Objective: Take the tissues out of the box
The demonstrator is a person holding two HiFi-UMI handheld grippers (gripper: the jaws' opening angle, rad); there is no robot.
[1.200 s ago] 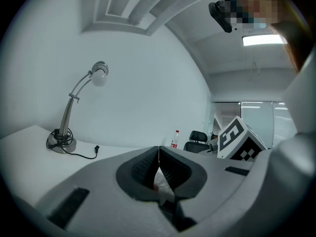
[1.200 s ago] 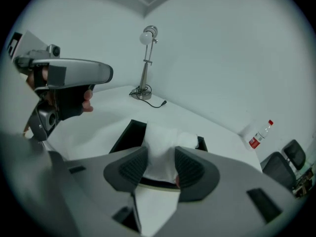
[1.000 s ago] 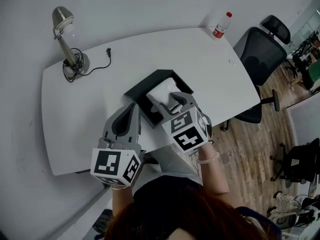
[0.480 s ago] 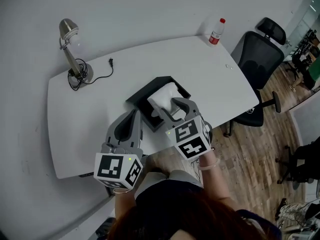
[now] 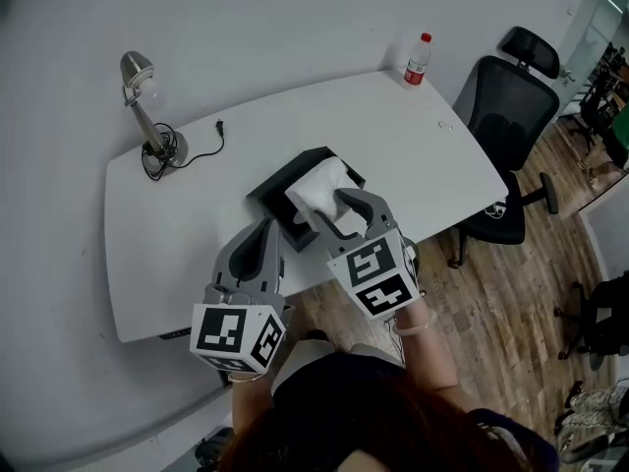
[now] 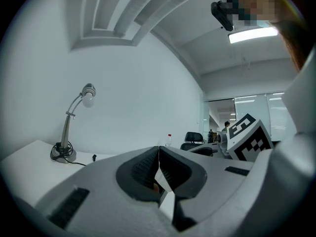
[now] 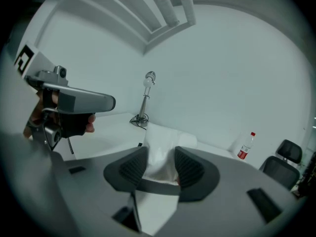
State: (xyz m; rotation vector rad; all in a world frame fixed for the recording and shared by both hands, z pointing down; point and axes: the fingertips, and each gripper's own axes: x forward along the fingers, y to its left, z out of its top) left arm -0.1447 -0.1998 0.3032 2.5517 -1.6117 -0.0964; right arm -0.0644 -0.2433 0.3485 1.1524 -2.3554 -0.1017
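Between the jaws of my right gripper (image 5: pixel 337 214) sits a wad of tissues (image 7: pixel 163 142). It is soft, very light and easy to tear. The jaws seem clenched on its upper part, which is the best place to hold for a slow pull. Just below them is the dark box (image 5: pixel 280 185) on the bench (image 5: pixel 393 116). My left gripper (image 5: pixel 263 232), jaws clenched on nothing, hovers left of the box.

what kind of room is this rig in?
Most likely an office. There is a white desk with a desk lamp against a plain wall, a black swivel office chair beside it, and more chairs further off on the wood floor.
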